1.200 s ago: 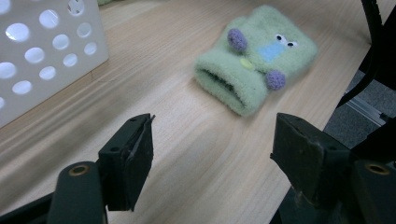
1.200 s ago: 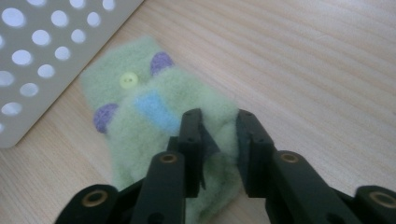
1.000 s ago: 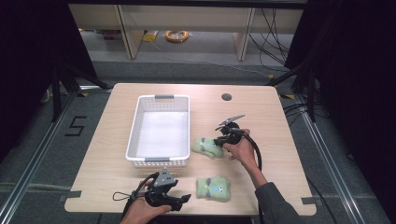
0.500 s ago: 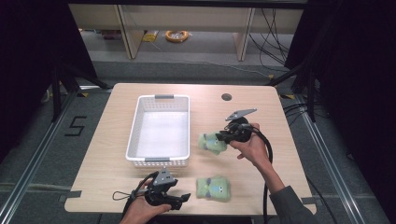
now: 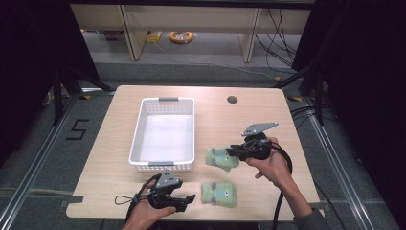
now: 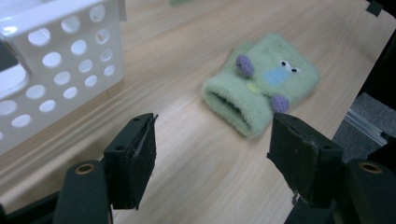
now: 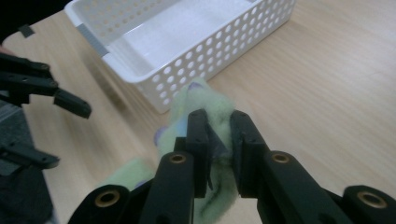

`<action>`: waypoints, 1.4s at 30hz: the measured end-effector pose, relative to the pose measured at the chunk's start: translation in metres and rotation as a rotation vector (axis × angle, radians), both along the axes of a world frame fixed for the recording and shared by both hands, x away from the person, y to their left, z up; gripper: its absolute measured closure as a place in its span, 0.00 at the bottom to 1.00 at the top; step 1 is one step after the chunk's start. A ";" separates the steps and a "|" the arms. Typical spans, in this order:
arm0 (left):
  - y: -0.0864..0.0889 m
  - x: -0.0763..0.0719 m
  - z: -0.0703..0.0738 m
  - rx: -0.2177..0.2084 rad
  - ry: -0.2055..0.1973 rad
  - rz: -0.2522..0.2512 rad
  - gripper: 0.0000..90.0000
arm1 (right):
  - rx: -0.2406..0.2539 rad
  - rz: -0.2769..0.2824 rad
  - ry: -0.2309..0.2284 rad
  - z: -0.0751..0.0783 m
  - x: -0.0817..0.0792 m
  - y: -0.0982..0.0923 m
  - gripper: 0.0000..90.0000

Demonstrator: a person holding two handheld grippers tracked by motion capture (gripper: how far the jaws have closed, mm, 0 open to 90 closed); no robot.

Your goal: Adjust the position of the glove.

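The held green mitten is mostly hidden behind the right gripper (its face is not visible); the basket is cut off.

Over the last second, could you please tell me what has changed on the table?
The right tongs, shut on one green mitten, have lifted it off the wood and carried it toward the person's right. The left tongs have just been closing a little, with nothing between them, their hand in place. The other green mitten and the white basket stayed put.
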State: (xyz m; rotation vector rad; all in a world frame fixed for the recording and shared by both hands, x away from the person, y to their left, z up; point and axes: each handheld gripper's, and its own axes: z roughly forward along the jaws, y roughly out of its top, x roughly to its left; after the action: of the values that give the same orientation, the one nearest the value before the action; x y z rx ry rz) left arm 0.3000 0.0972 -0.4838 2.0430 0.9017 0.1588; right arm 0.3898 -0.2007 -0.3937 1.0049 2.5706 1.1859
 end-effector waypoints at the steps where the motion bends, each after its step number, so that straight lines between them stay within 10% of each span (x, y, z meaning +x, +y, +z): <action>1: -0.002 0.001 0.000 -0.012 0.005 0.016 0.36 | -0.001 0.006 -0.004 -0.002 -0.001 -0.001 0.89; 25: -0.037 0.016 0.004 -0.041 -0.038 -0.064 0.46 | 0.090 0.120 0.005 -0.005 -0.053 0.004 0.89; 32: -0.034 0.015 0.006 -0.051 -0.077 -0.074 0.83 | 0.092 0.134 0.022 -0.009 -0.052 0.009 0.89; 42: -0.024 0.000 0.015 -0.072 -0.031 -0.153 0.89 | 0.119 0.102 0.059 -0.026 -0.053 -0.006 0.88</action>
State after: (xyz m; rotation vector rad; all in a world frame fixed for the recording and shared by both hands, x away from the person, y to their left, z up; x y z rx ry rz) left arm 0.3001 0.0734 -0.4686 2.0278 0.7185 0.0731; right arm 0.3364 -0.2065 -0.4196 0.9556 2.6526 1.3700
